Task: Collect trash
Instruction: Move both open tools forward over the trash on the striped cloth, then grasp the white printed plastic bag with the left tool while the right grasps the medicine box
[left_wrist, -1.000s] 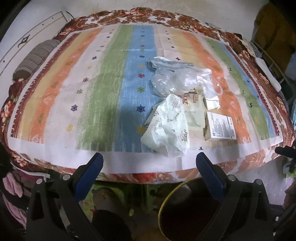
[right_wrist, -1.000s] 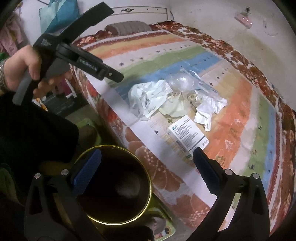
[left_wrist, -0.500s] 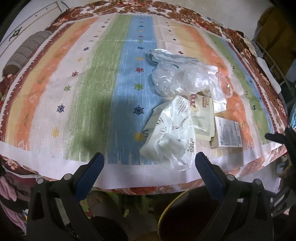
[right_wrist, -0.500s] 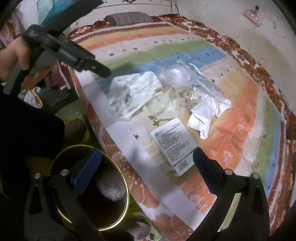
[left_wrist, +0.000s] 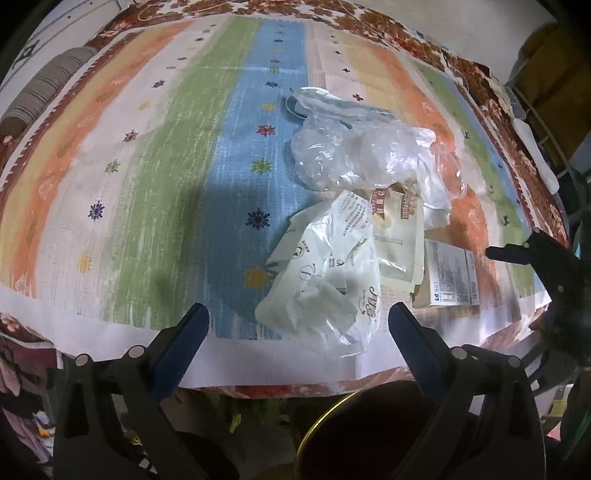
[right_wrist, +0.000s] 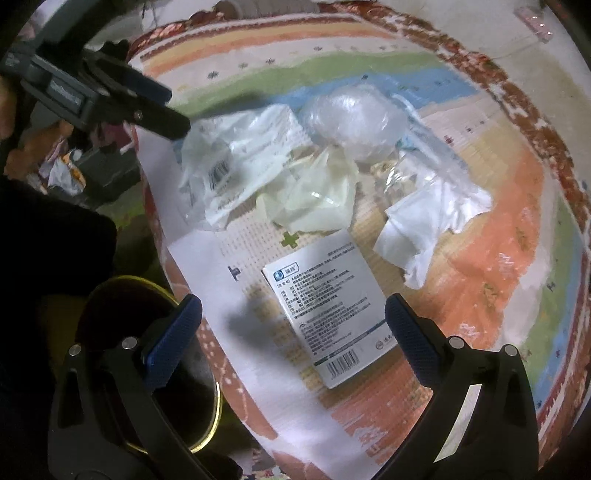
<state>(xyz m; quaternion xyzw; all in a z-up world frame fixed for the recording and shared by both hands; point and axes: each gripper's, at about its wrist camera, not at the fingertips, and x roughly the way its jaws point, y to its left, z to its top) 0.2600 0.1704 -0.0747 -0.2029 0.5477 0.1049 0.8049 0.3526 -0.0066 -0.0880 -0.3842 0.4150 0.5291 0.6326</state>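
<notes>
Left wrist view: the left gripper hangs at the near edge of the bed, its blue-padded fingers spread wide with nothing between them. The trash lies on the striped bedspread ahead and slightly to the right of the gap: a crumpled printed plastic bag sits nearest, its lower edge reaching down between the fingertips without touching either. Beyond it rest a cream sachet and a clear plastic bag, and a white carton lies flat to the right, just past the right-hand finger. Below the bed edge shows the gold rim of a dark bin. The right gripper pokes in from the right edge. Right wrist view: the right gripper also has its fingers wide apart and empty, hovering over the white carton, which lies flat on the bed directly between and just ahead of the fingertips. Past it lie a pale crumpled wrapper, a white tissue, the printed plastic bag and the clear plastic bag. The bin stands on the floor beside the bed, partly behind the left-hand finger. The left gripper reaches in from the upper left, close to the printed bag.
</notes>
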